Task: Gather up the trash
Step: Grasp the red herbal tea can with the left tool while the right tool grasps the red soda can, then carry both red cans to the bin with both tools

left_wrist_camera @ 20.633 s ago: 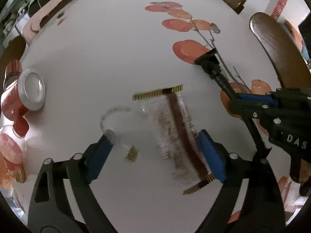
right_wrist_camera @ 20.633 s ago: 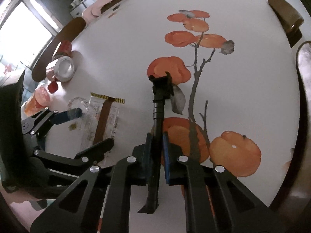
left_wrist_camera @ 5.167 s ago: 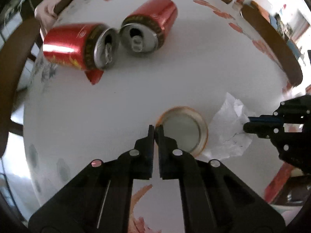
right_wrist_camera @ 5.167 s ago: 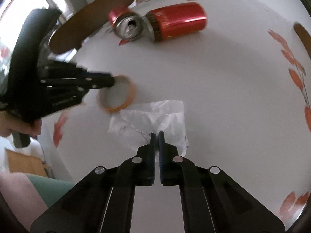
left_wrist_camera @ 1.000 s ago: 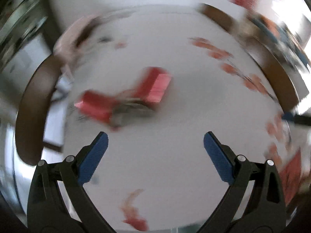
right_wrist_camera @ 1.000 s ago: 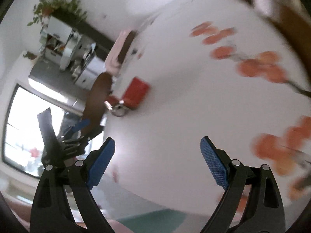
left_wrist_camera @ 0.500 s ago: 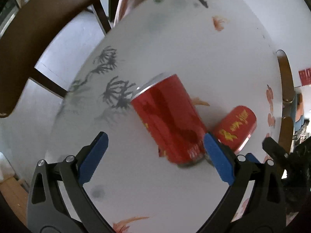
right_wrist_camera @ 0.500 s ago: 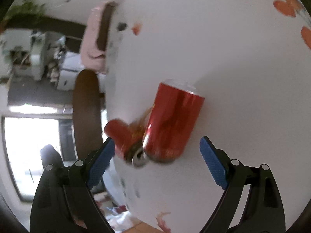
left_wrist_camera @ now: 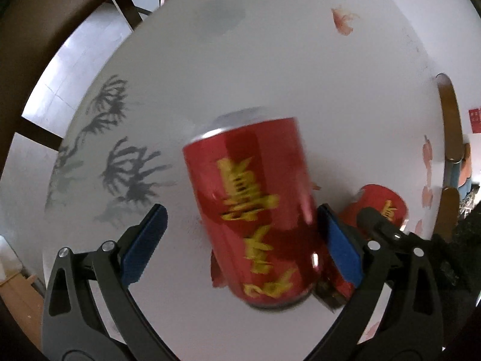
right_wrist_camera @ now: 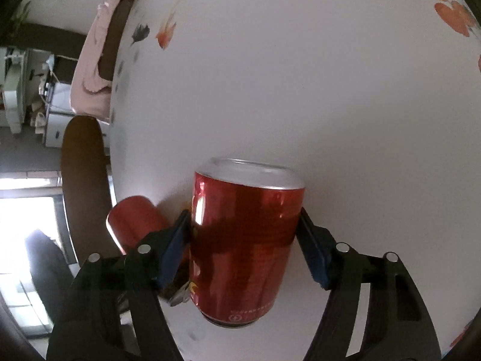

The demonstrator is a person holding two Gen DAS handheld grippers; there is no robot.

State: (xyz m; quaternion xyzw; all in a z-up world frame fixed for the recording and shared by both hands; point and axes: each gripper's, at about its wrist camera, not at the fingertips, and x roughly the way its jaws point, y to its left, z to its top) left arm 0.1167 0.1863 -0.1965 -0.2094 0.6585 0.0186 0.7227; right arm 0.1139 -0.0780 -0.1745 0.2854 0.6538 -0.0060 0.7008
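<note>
Two red cans lie on their sides on the round white table (left_wrist_camera: pixel 270 60), close together near its edge.

Left wrist view: the left gripper (left_wrist_camera: pixel 243 240) is spread wide around one can (left_wrist_camera: pixel 255 210), the one w/ yellow lettering down its side. The right blue pad (left_wrist_camera: pixel 342 246) sits right against the can's side or just beside it; can't tell if it touches. The left pad is well apart from the can, w/ bare table between. So the jaws are apart, not clamped. The can's silver end points away from the camera; the image is a bit blurred. The second can (left_wrist_camera: pixel 381 204) shows just behind the right finger, partly hidden, w/ part of the other gripper in front of it. Grey ink-style plant prints mark the table left of the can; small orange prints run along the far right rim.

Right wrist view: the right gripper (right_wrist_camera: pixel 243 249) straddles the second can (right_wrist_camera: pixel 243 246), both blue pads level w/ its sides, about touching or nearly so. Whether it's squeezing yet can't be told. The silver end faces away from the camera. The first can (right_wrist_camera: pixel 135 222) lies just left, behind the left finger. A dark chair back (right_wrist_camera: pixel 84 174) and a pink cloth (right_wrist_camera: pixel 90 69) over another chair sit beyond the table edge.
</note>
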